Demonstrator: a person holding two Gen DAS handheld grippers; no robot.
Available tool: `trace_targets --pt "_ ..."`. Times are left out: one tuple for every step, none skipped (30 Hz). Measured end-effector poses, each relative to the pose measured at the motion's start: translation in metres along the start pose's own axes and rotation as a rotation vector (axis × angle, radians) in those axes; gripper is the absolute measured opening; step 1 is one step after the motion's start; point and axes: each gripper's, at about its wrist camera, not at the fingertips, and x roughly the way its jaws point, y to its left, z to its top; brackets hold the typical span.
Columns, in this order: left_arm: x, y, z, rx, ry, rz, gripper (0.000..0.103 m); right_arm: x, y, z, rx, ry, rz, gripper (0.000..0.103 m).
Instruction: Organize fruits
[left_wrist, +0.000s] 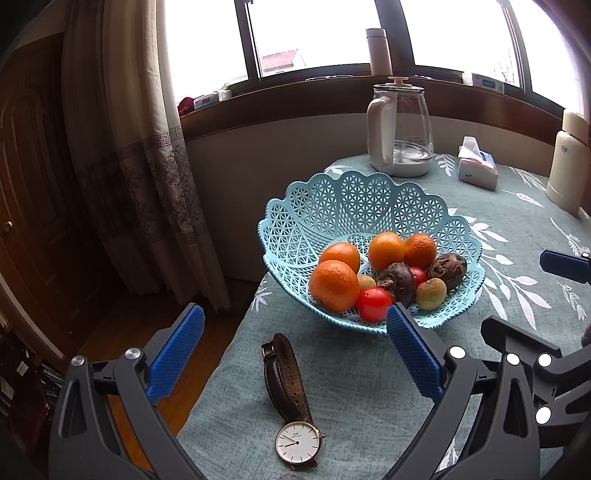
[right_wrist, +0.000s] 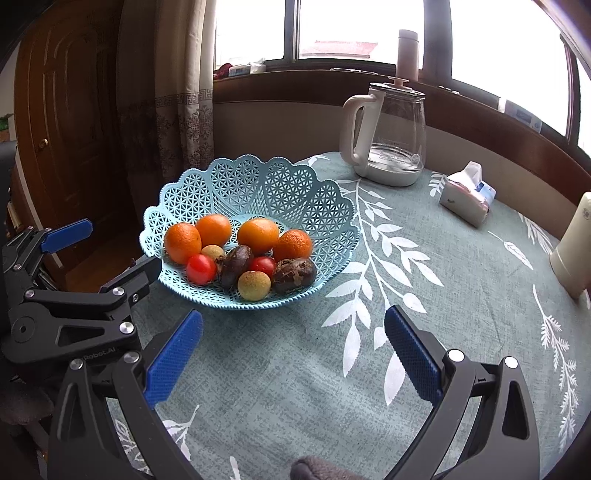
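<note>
A light-blue lattice basket (left_wrist: 354, 192) (right_wrist: 258, 177) stands on the table's left part. It holds several oranges (left_wrist: 334, 284) (right_wrist: 183, 242), two red tomatoes (left_wrist: 373, 304) (right_wrist: 200, 268), two dark water chestnuts (left_wrist: 398, 282) (right_wrist: 294, 275) and two small tan longans (left_wrist: 430, 293) (right_wrist: 253, 285). My left gripper (left_wrist: 295, 314) (right_wrist: 122, 243) is open and empty, just short of the basket's near-left rim. To its right, my right gripper (right_wrist: 294, 316) (left_wrist: 515, 291) is also open and empty, hanging over bare cloth in front of the basket.
A wristwatch (left_wrist: 291, 398) with a brown strap lies near the table's left edge. Behind the basket stand a glass kettle (left_wrist: 400, 133) (right_wrist: 388, 136) and a tissue pack (left_wrist: 476, 166) (right_wrist: 467, 194). A cream flask (left_wrist: 567, 162) (right_wrist: 574, 243) is at the far right.
</note>
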Motion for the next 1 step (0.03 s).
trace_targets --pt "0.0 0.0 0.0 0.001 0.0 0.0 0.1 -0.0007 -0.001 -0.0004 0.003 0.0 -0.001 0.098"
